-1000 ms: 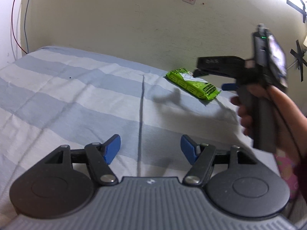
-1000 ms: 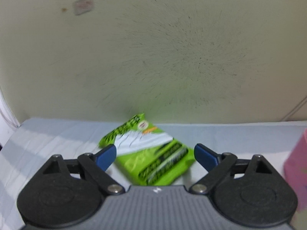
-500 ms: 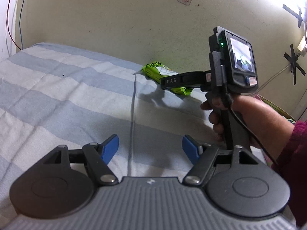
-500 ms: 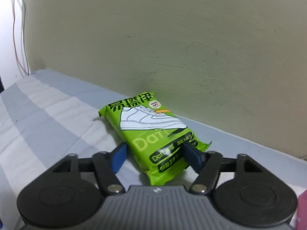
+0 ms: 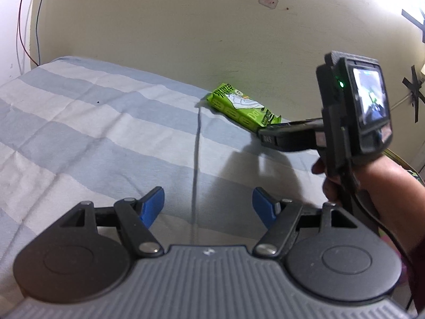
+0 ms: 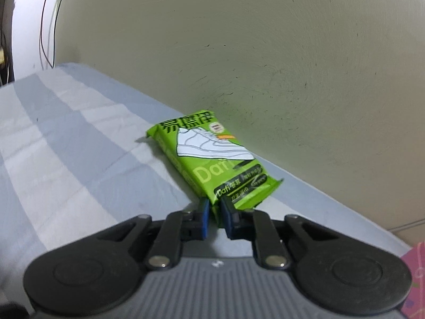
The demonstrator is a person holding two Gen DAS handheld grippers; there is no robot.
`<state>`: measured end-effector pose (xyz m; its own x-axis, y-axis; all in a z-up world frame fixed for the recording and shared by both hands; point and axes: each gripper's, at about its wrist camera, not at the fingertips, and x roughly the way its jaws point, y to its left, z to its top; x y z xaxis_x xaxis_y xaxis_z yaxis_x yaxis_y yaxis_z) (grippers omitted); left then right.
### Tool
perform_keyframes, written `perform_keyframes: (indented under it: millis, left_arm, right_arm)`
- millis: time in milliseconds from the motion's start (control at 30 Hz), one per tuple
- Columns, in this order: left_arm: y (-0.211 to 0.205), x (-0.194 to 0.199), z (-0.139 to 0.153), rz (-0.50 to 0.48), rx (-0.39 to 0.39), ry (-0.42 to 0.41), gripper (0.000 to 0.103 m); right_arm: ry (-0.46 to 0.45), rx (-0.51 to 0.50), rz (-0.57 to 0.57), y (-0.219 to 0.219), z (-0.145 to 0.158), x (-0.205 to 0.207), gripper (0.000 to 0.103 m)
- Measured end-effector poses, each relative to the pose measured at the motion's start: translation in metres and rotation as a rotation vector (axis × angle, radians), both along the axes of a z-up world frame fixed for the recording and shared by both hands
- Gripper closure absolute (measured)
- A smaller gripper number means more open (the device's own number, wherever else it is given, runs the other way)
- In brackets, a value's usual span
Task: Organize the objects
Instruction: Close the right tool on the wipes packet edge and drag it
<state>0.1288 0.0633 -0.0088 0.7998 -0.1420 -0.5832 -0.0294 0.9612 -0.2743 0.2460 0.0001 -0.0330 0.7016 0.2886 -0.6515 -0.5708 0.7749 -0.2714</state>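
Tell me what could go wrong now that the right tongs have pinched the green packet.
1. The right tongs grip only the near crimped edge of the flat green plastic wipes packet; it may slip or tear when lifted.
2. The packet lies close to the cream wall; swinging could knock it.

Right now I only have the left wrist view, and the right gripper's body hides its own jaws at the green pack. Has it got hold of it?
Observer: Yes. In the right wrist view the right gripper has just closed its jaws, and they pinch the near end of the green pack.
Operator: The middle of that end, or a corner?
Observer: The left corner; the rest of the crimped edge sticks out to the right of the jaws.
Operator: Which face is up?
Observer: The printed front, with a white sneaker drawing and the word Dafi.
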Motion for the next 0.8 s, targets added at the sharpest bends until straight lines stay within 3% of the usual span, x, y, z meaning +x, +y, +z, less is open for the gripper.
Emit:
perform_keyframes:
  millis: [267, 433, 800]
  left_arm:
    - [0.002, 0.002, 0.0, 0.012, 0.002, -0.002, 0.028]
    - [0.013, 0.003, 0.0, 0.046, -0.039, -0.009, 0.028]
    - [0.027, 0.0, 0.002, 0.095, -0.087, -0.036, 0.026]
  right_arm:
    - [-0.043, -0.041, 0.008, -0.005, 0.002, -0.031, 0.092]
    - [-0.046, -0.049, 0.043, -0.014, 0.006, -0.063, 0.093]
    - [-0.048, -0.022, 0.174, -0.068, 0.013, -0.182, 0.094]
